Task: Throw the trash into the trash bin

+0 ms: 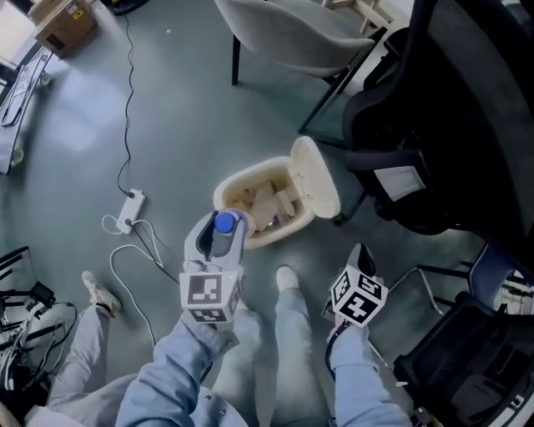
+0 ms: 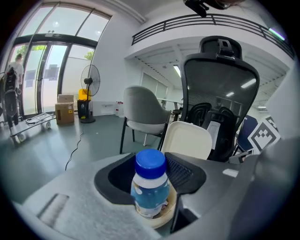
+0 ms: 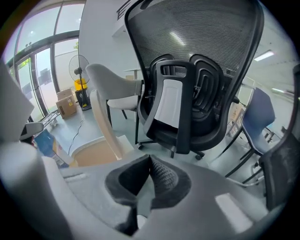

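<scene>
**Left gripper** (image 2: 151,174): jaws closed on a small bottle, one dark pad on each side of it. It is held over the near edge of the trash bin, with its marker cube toward the person.

**Bottle** (image 2: 150,186): clear plastic, blue cap, blue and white label, upright in the left gripper's jaws. In the left gripper view the bin's cream rim shows directly under its base. Whether they touch cannot be told.

**Trash bin** (image 1: 224,191): cream, oval, on the grey floor in front of the person's feet. It is open and part filled with pale scraps of card and paper (image 1: 272,201).

**Lid** (image 1: 318,176): cream, tipped up and back on the far right side of the bin.

**Right gripper** (image 3: 148,177): jaws shut against each other, nothing between them. In the head view it is low on the right, well apart from the bin and near the office chair.

**Office chair** (image 1: 455,108): black, mesh back, just to the right of the bin.

**Shell chair** (image 1: 284,35): pale grey, dark legs, beyond the bin.

**Power strip** (image 1: 131,208): white, on the floor left of the bin, with loose cable around it.

**Cardboard box** (image 1: 62,20): brown, far left corner of the floor.

**Standing fan** (image 2: 91,82): dark, near the glass doors.

**Person's shoes** (image 1: 286,277): pale, the right one just short of the bin.
</scene>
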